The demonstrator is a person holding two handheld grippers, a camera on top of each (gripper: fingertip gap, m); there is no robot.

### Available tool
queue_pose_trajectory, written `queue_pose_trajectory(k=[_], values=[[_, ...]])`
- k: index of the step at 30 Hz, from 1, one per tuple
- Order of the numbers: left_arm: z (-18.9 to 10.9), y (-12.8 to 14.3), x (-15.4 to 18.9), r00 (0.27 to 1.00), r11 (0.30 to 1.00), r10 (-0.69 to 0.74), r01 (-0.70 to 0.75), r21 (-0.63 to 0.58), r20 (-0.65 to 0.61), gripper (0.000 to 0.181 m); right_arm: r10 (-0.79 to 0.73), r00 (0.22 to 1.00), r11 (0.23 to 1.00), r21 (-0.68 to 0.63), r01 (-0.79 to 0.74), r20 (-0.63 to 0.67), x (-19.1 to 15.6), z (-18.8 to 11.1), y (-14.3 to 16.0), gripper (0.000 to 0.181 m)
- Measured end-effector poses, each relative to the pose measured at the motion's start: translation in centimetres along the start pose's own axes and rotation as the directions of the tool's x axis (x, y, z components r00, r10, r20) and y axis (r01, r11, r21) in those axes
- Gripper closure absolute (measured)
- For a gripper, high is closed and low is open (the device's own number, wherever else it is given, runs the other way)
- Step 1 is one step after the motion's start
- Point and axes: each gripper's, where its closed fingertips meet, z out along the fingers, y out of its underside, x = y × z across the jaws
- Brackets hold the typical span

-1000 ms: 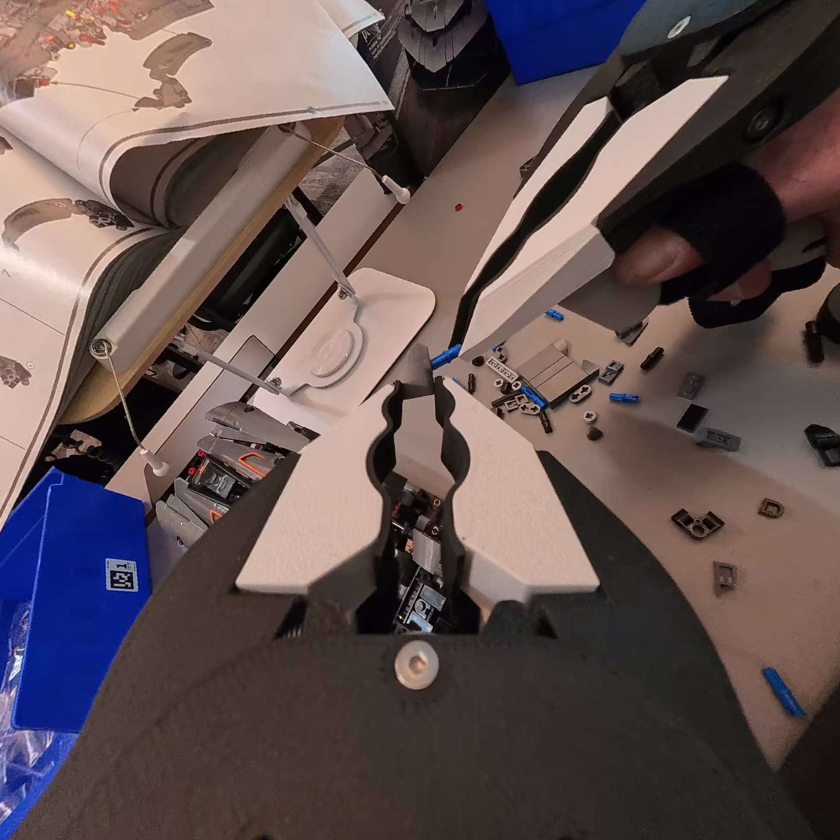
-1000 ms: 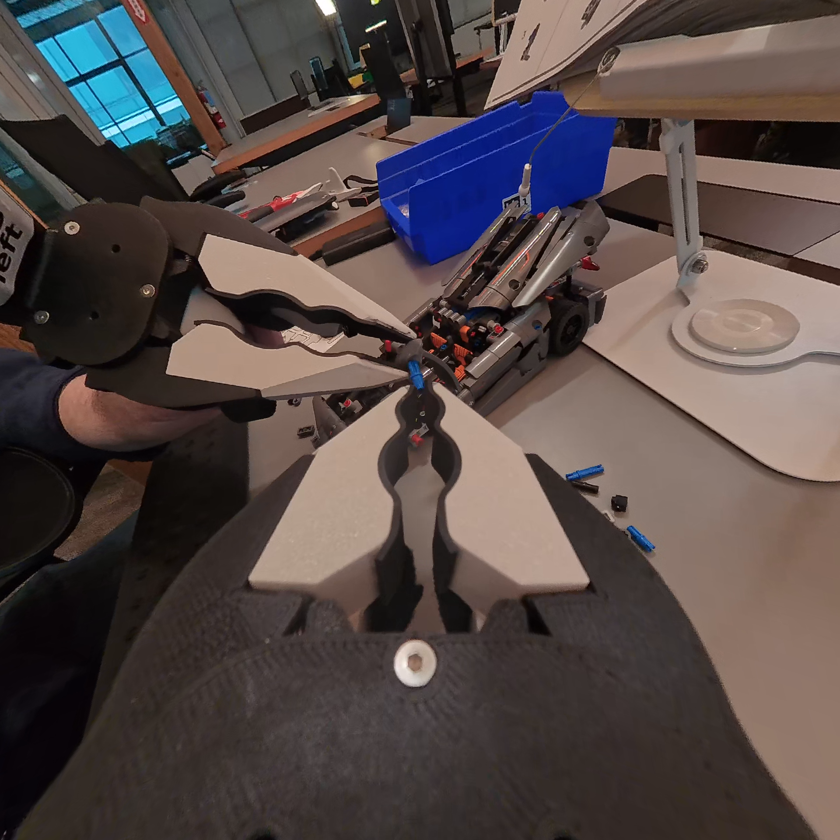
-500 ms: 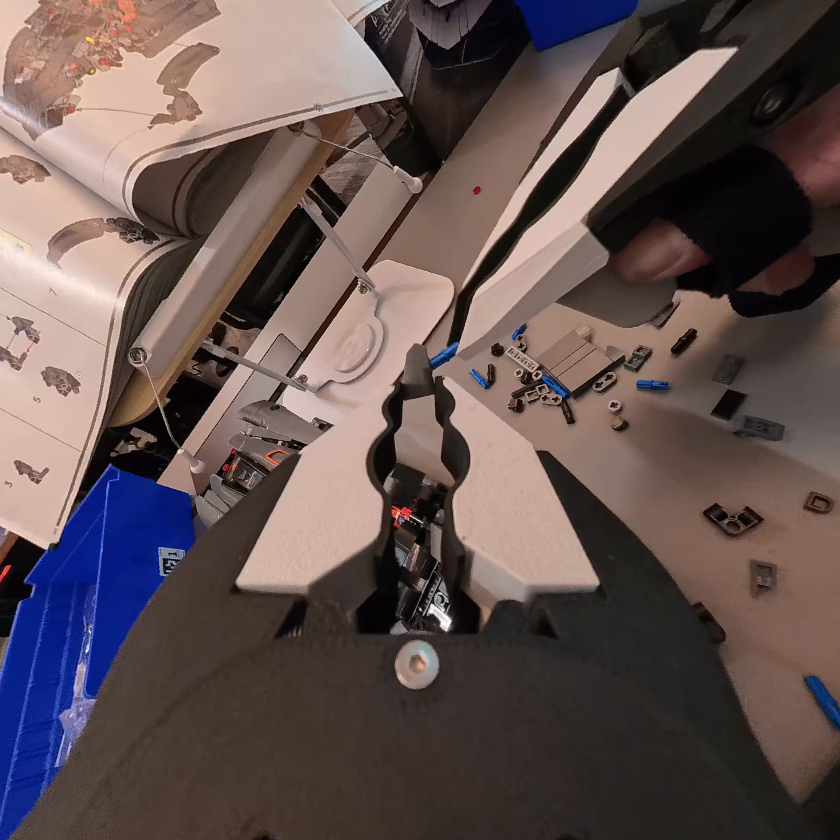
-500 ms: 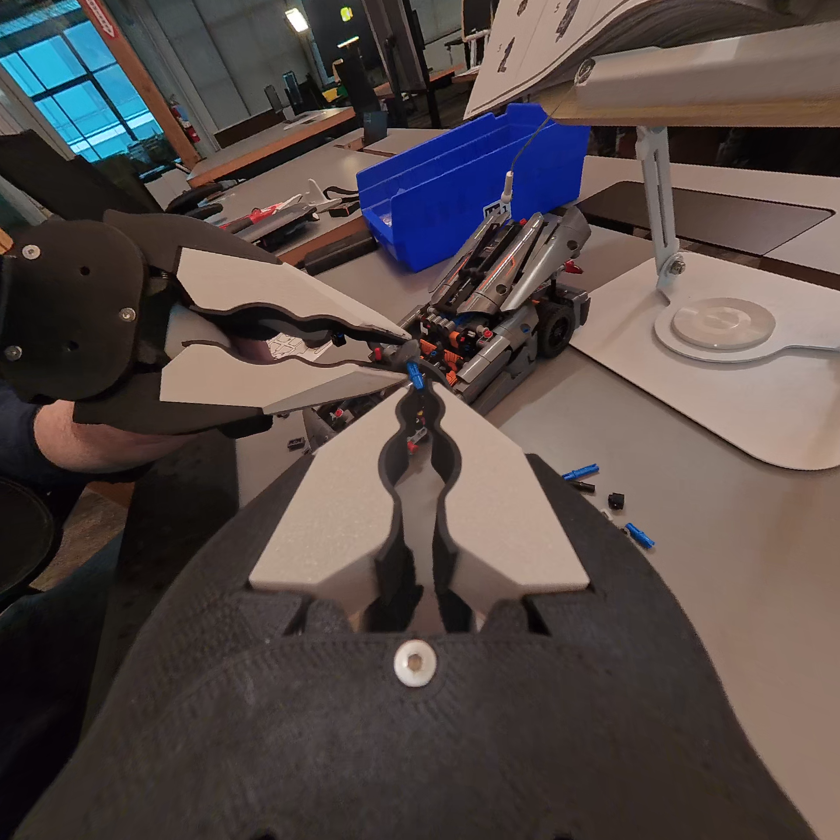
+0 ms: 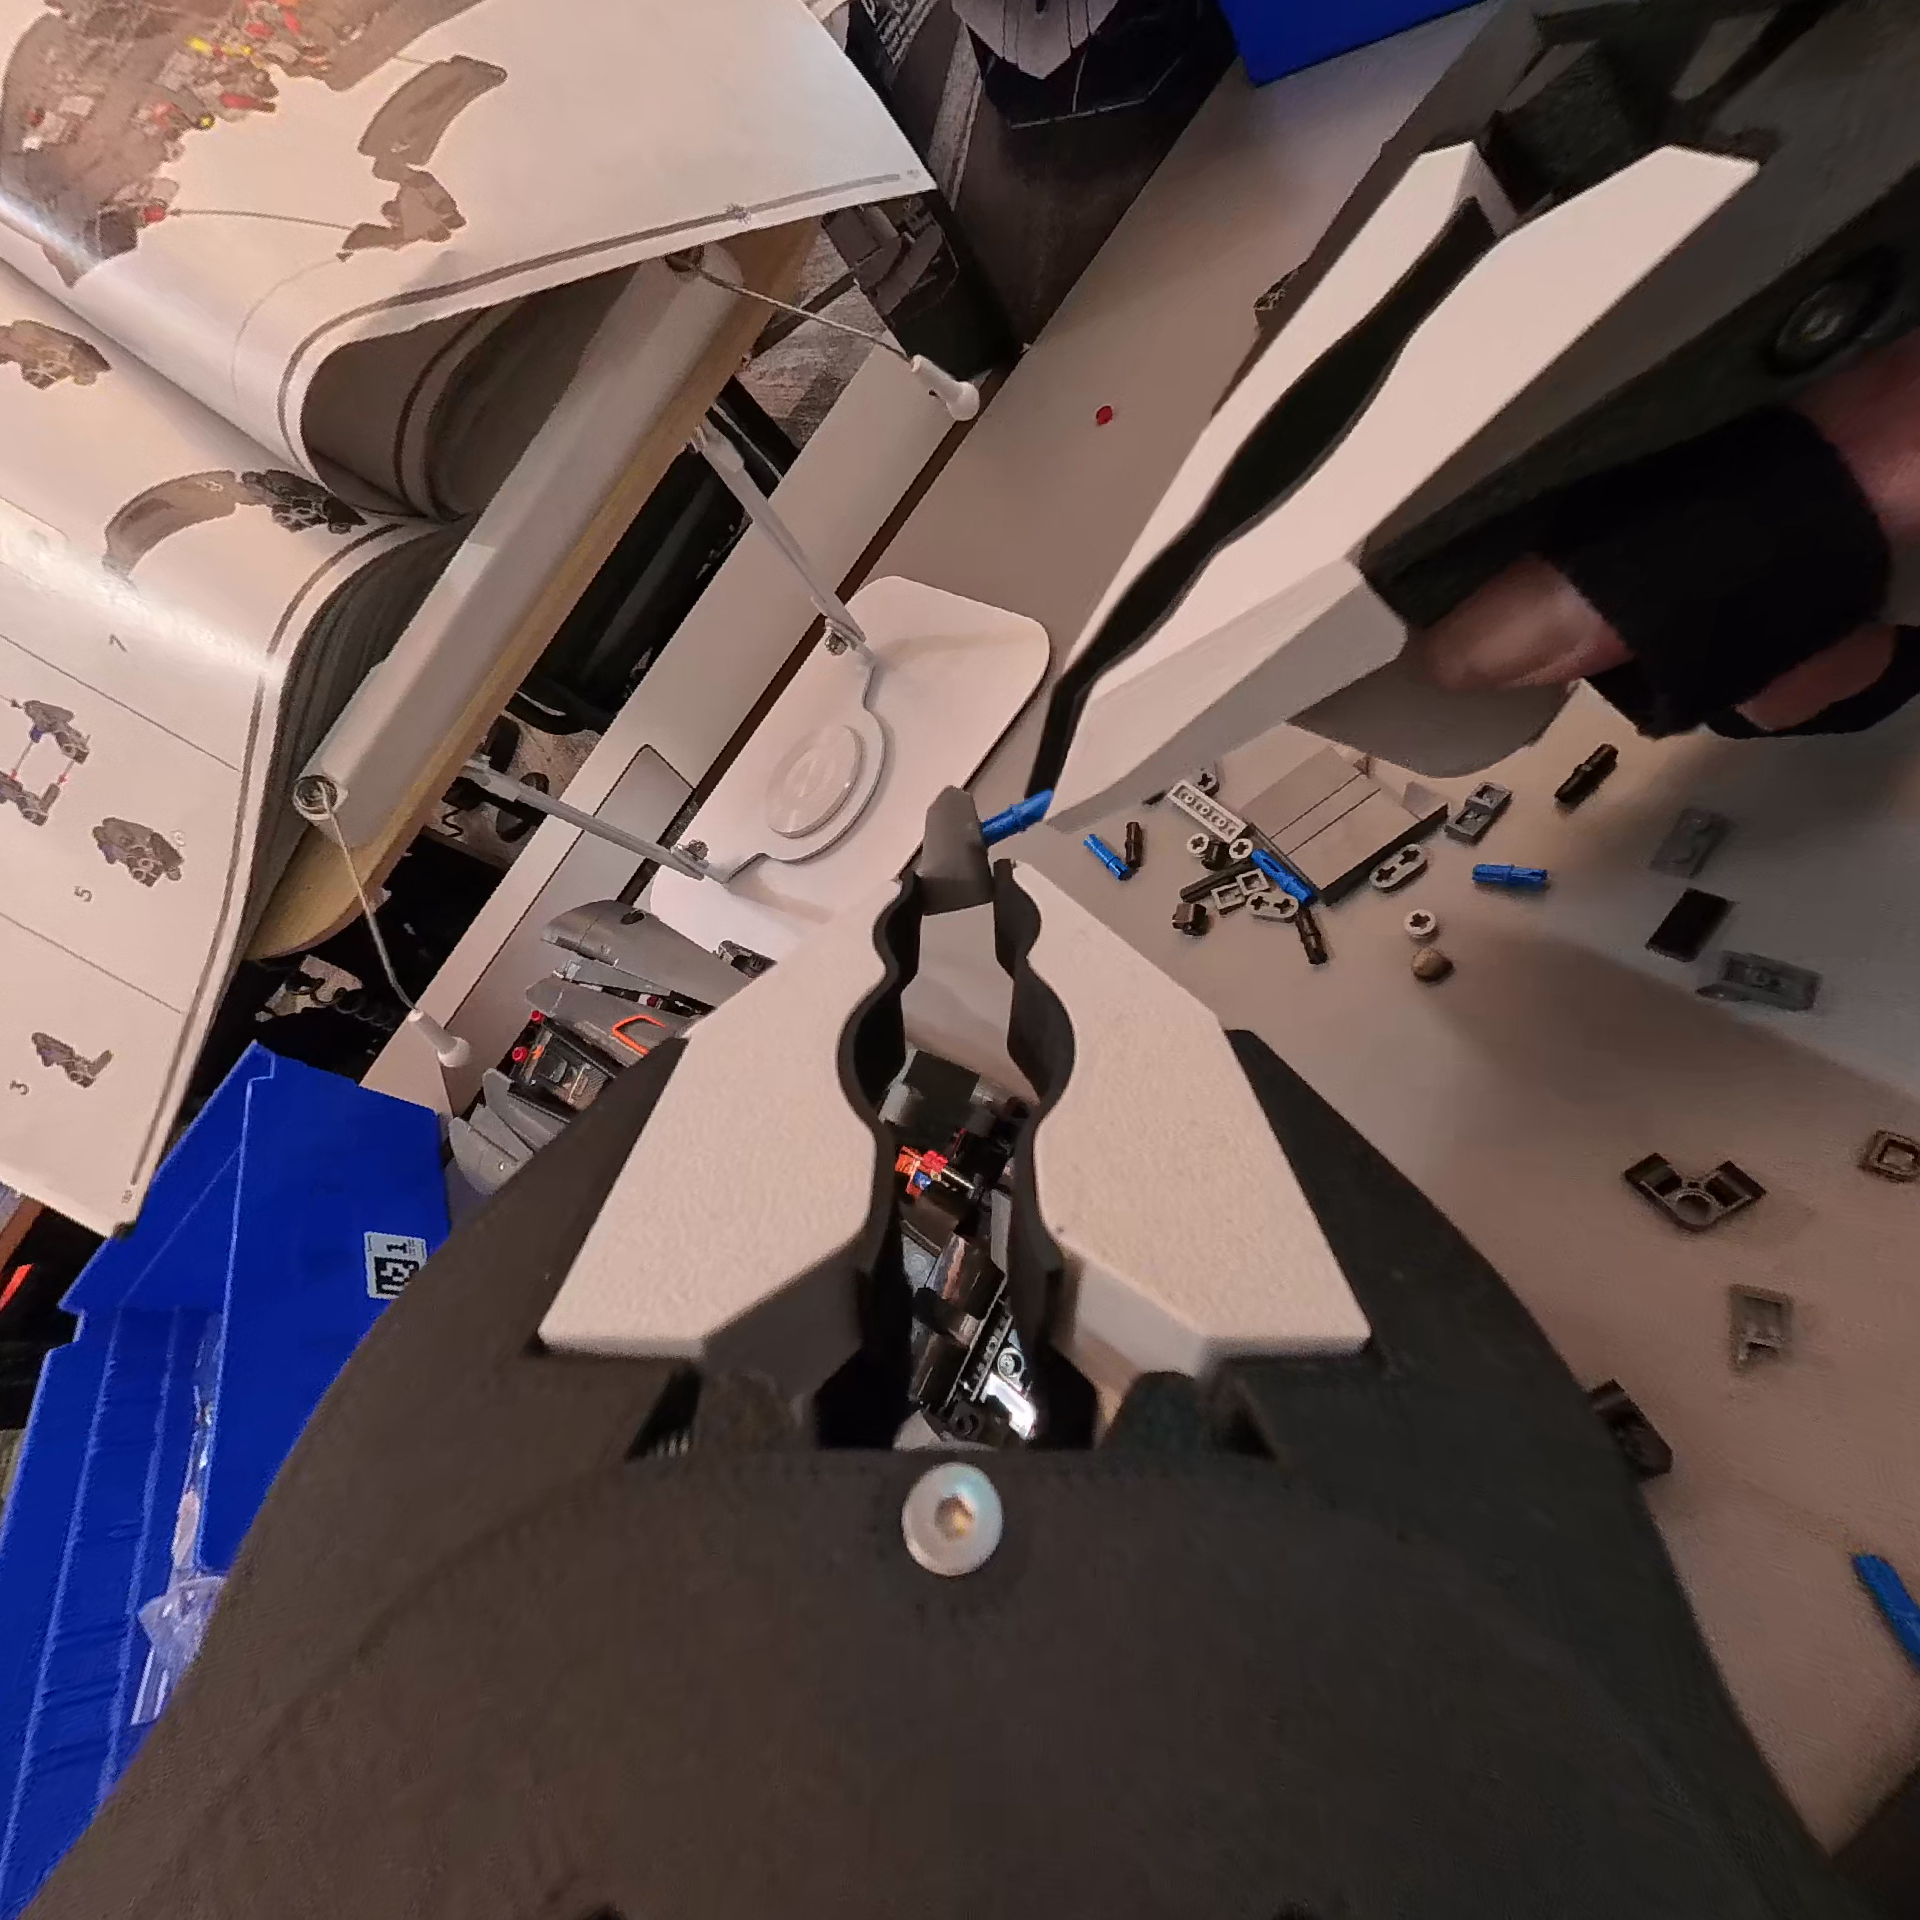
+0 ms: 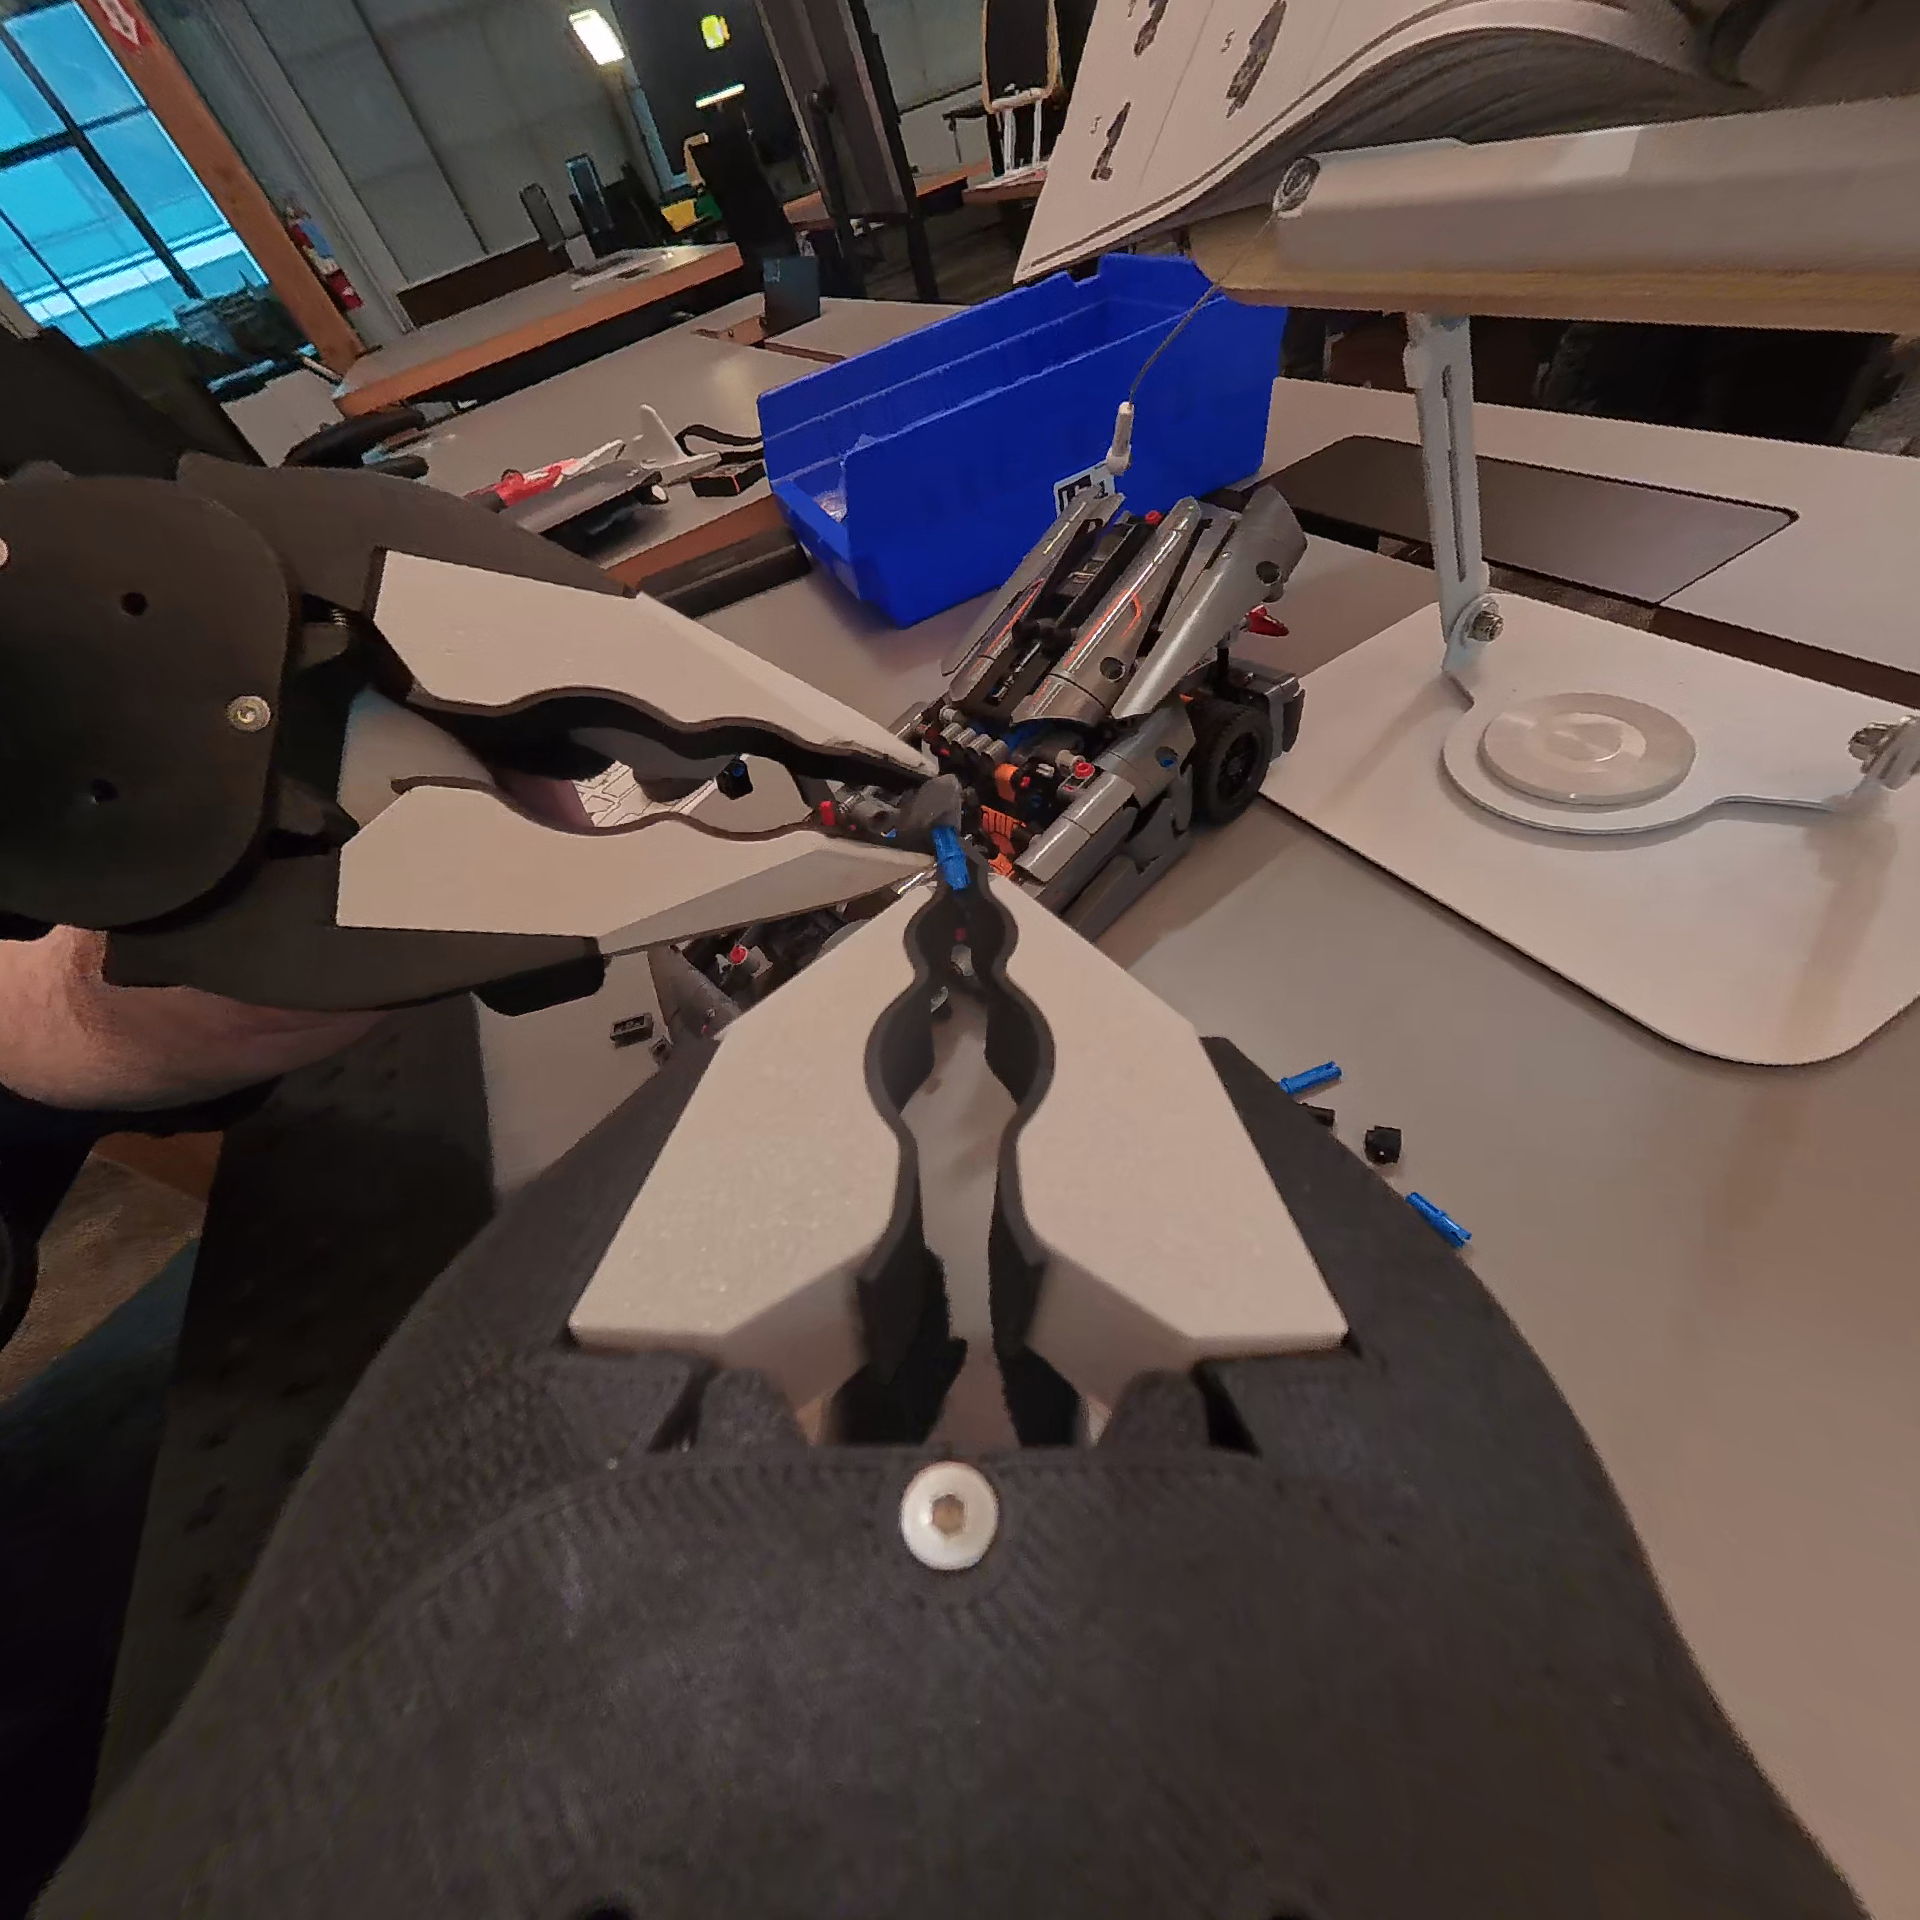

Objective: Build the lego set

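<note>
My left gripper [image 5: 956,883] is shut on a small dark grey piece [image 5: 948,844] that sticks out past its fingertips. My right gripper [image 6: 956,896] is shut on a short blue pin [image 6: 950,858]. The pin's free end touches the grey piece [image 6: 928,802]. In the left wrist view the right gripper [image 5: 1051,805] comes in from the upper right with the blue pin [image 5: 1016,816] at its tip. In the right wrist view the left gripper [image 6: 914,821] comes in from the left. The grey and black lego car [image 6: 1122,707] stands on the table just behind both tips.
A blue bin [image 6: 997,436] stands behind the car. The open instruction book [image 5: 260,312] rests on a stand with a white base plate [image 6: 1558,831]. Several loose dark and blue pieces [image 5: 1299,862] lie on the table, and blue pins [image 6: 1439,1218] lie at the right. Less than 4 cm separates the two grippers' tips. The white base plate [image 6: 1558,831] is about equally far from each gripper, around 25 cm. It turns up in the left wrist view [image 5: 879,776] as well.
Both grippers keep their grasp and stay tip to tip. The pair has shifted slightly over the car, and the blue pin stays against the grey piece.
</note>
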Motion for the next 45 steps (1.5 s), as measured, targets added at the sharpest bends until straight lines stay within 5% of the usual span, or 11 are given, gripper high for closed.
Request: queue_pose_trajectory(k=[45], values=[[0.17,0.55,-0.19,0.998,0.997,0.057,-0.055,-0.053,0.036,0.171,-0.02,0.999,1.0,0.002,0.02,-0.042,-0.23,0.47,0.15,0.181]])
